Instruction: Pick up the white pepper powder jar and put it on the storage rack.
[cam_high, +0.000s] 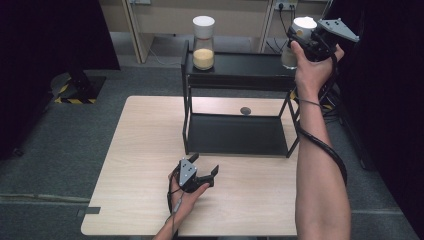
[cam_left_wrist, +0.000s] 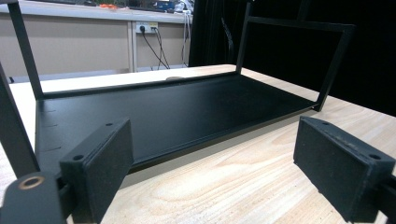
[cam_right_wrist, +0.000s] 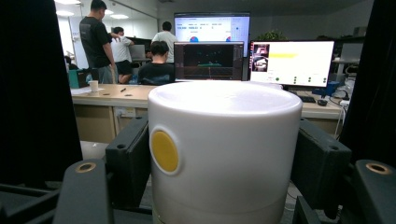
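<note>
Clamping white lid (cam_right_wrist: 224, 149) — right tongs (cam_right_wrist: 224, 163), left tongs (cam_left_wrist: 210, 168) wide open — empty.

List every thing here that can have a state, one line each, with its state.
right gripper: shut on the white lid.
white lid: on its jar, gripped at both sides.
left gripper: open, holding nothing, above the table.
second jar: upright on the shelf's top tier, lidded, part filled.
lower shelf: bare.

My desk (cam_high: 145, 150) fills the frame's middle, with the shelf rack (cam_high: 235, 80) standing on its upper right part. One jar (cam_high: 203, 42) sits on the rack's top shelf at upper centre; another jar (cam_high: 300, 30) is at its right end, upper right of the frame.
</note>
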